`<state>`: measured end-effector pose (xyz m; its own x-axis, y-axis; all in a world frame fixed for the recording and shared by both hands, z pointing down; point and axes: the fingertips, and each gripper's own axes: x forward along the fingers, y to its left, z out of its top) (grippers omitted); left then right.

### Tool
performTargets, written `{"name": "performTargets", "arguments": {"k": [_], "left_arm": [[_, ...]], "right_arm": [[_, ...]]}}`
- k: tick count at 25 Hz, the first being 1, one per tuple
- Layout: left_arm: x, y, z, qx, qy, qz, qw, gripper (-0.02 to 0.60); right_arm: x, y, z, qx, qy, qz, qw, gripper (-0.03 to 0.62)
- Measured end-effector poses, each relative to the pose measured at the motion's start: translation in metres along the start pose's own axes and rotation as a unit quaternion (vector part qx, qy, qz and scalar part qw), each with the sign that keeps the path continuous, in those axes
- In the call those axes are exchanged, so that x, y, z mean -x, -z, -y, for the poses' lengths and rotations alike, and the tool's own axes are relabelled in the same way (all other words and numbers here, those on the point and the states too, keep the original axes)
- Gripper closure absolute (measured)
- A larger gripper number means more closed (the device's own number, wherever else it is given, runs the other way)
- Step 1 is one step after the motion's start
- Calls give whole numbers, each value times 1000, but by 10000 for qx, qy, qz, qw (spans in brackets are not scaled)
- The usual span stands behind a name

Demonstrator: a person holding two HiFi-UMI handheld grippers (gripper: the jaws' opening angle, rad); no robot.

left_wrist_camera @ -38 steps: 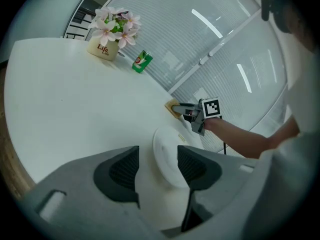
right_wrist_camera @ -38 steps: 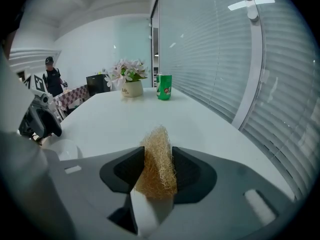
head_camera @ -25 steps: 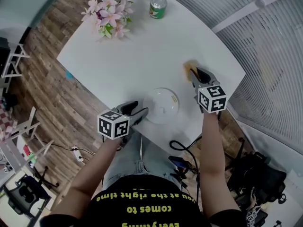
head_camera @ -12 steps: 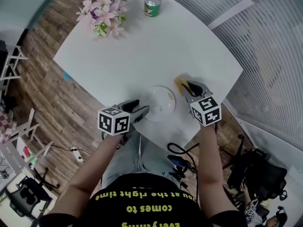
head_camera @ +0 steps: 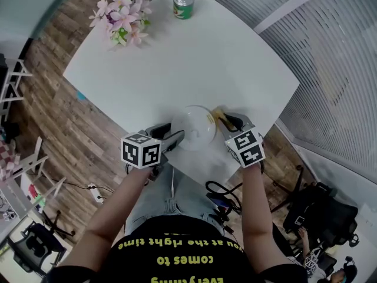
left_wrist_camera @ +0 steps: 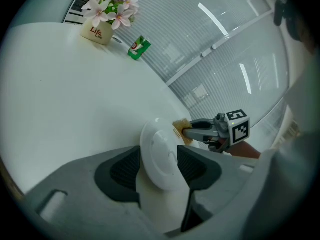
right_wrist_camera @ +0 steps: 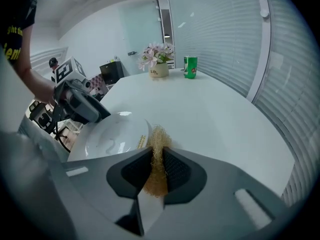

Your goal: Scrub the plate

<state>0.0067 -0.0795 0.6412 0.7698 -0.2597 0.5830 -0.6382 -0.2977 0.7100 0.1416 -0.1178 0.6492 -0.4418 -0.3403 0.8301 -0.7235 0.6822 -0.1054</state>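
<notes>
A white plate (head_camera: 194,127) sits at the table's near edge, its near rim held between the jaws of my left gripper (head_camera: 171,139). In the left gripper view the plate (left_wrist_camera: 156,149) stands tilted between the dark pads (left_wrist_camera: 124,170). My right gripper (head_camera: 227,122) is shut on a tan fibrous scrubber (head_camera: 218,115). The scrubber (right_wrist_camera: 159,145) sticks out past the pads and touches the plate's right rim (right_wrist_camera: 141,136). The plate's hollow side (right_wrist_camera: 111,140) faces the right gripper. From the left gripper view, the right gripper (left_wrist_camera: 192,131) comes in from behind the plate.
A pot of pink flowers (head_camera: 119,17) and a green can (head_camera: 183,5) stand at the far end of the white table (head_camera: 177,63). Slatted blinds (head_camera: 330,58) run along the right. Wooden floor (head_camera: 65,117) lies to the left, the person's legs below the table edge.
My right gripper has carried the scrubber left and nearer, from open table to the plate's right rim. The left gripper has kept its hold on the plate.
</notes>
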Motion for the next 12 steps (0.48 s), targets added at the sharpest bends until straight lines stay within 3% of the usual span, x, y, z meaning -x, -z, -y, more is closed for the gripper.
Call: {"name": "performTargets", "arguments": {"k": [8,12], "left_arm": [[-16,5,16,247,314,-92,9992,342],[-20,3,19,166,200,-42,9997,342]], "right_arm": [[-4,2,-2,-6,-79,14,10000,536],[-3,1,-3,-4,-5,67,10000,537]]}}
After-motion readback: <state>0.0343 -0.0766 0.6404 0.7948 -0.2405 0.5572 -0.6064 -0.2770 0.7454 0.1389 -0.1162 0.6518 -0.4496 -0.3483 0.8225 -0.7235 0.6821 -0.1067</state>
